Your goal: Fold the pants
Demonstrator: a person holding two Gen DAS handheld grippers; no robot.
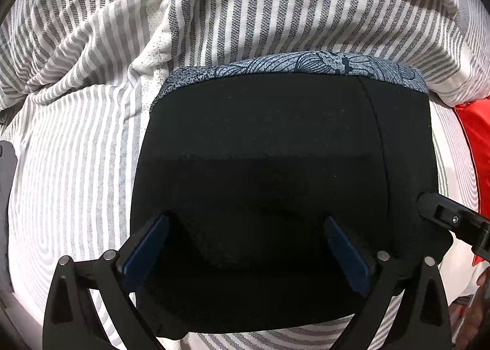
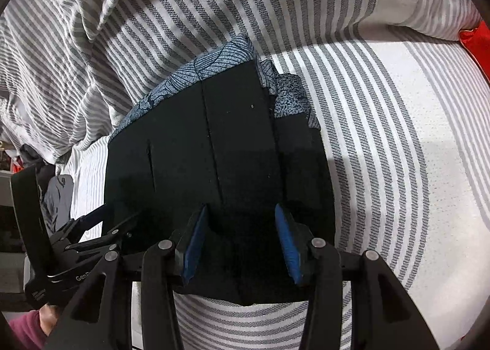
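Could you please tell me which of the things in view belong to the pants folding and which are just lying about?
Belongs to the job:
- black pants with blue patterned lining
- left gripper, jaws wide open over the pants
- right gripper, jaws apart over the pants

Just lying about:
- striped bedding underneath
- red item
- grey cloth

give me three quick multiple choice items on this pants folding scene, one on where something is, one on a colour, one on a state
1. Where do the black pants lie?
A. on a striped bedsheet
B. on a wooden floor
C. in a basket

2. What colour is the patterned band along the pants' far edge?
A. yellow
B. blue-grey
C. green

3. How does the left gripper stand?
A. shut on the pants
B. shut on the sheet
C. open above the pants

Answers: 1 A, grey and white stripes surround the pants; 2 B, a blue-grey leaf print shows there; 3 C, its blue pads stand wide apart.
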